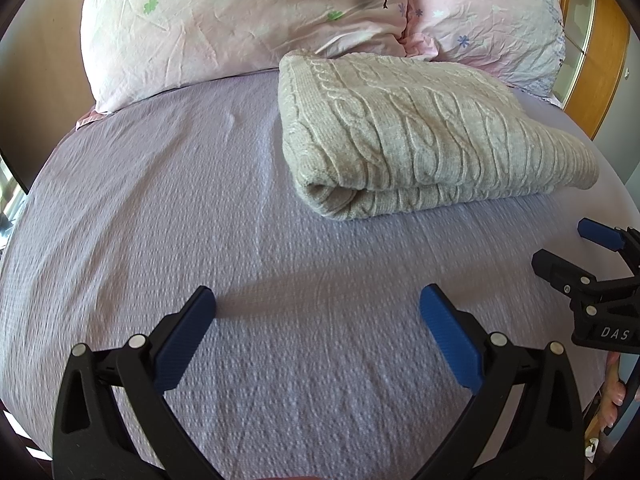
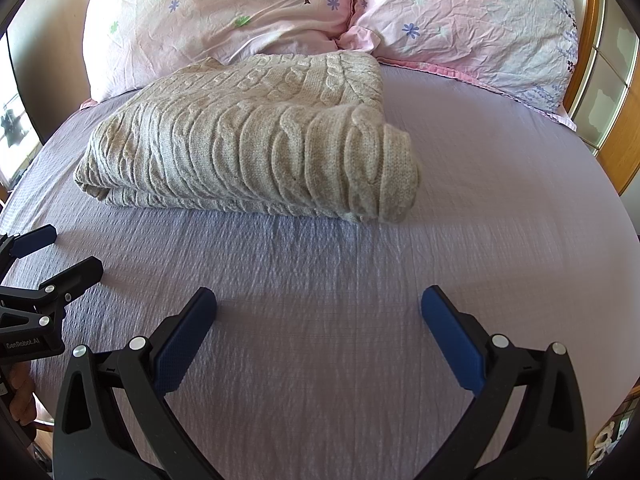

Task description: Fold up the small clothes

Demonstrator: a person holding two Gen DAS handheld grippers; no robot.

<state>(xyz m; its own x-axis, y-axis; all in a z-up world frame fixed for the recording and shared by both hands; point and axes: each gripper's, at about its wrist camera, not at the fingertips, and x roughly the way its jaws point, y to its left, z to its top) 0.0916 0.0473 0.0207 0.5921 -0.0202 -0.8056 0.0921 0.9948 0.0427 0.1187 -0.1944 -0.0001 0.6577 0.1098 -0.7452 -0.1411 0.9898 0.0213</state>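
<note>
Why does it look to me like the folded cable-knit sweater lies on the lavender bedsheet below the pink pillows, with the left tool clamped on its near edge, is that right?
Not quite. The left tool is open and holds nothing; the left wrist view shows it apart from the sweater. The rest stands: the folded sweater lies on the lavender bedsheet below the pink pillows.

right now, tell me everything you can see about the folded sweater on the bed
The cable-knit sweater is beige-grey, seemingly thick soft wool, with raised braided cables across its top. It is folded into a flat, layered bundle with one rounded folded end. It lies on the lilac textured bedsheet, its far edge against the pink floral pillows. Neither gripper touches it; both are open and short of it.
</note>
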